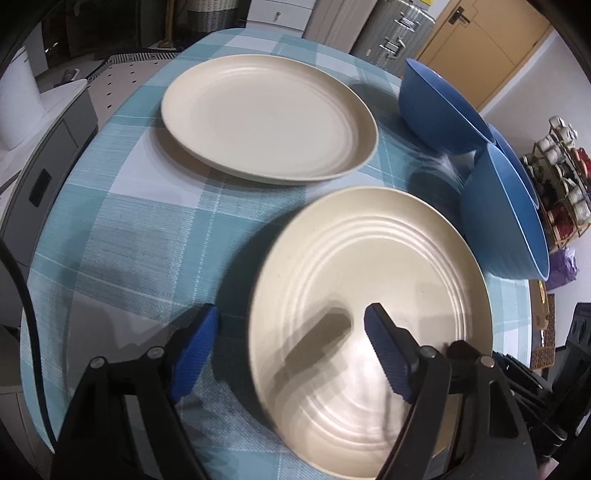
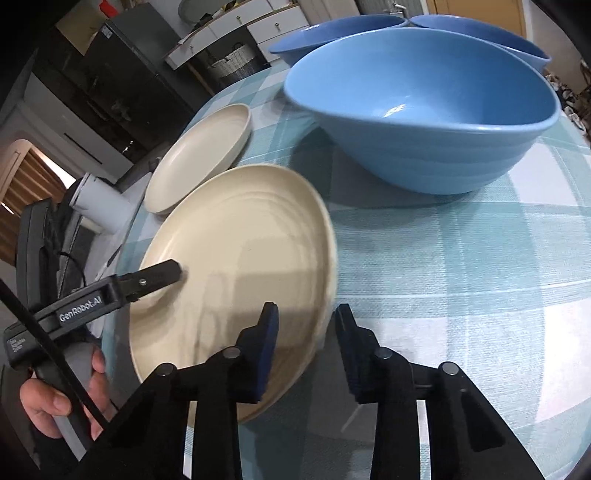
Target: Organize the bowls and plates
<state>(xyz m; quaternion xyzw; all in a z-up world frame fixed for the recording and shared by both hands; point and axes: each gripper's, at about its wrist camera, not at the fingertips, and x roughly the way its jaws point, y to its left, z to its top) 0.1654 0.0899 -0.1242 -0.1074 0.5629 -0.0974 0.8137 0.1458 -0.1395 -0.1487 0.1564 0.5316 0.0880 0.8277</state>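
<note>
A cream ridged plate (image 1: 369, 295) (image 2: 240, 240) lies blurred at the near side of the blue checked tablecloth (image 1: 147, 229). My left gripper (image 1: 291, 328) is open and straddles the plate's left rim, one finger over the plate, the other outside it. My right gripper (image 2: 306, 332) has the opposite rim between its jaws; the pads do not visibly press on it. A second cream plate (image 1: 266, 118) (image 2: 199, 155) lies farther back. Three blue bowls stand together: the near bowl (image 2: 424, 122) (image 1: 506, 214) and two behind it (image 2: 332, 33) (image 2: 480, 33).
A person's hand (image 2: 55, 398) holds the left gripper's handle at the table's edge. A white cylinder (image 2: 99, 206) stands just off the table. A silver suitcase (image 1: 391, 33), cabinets and a wooden door (image 1: 480, 40) lie beyond the far edge.
</note>
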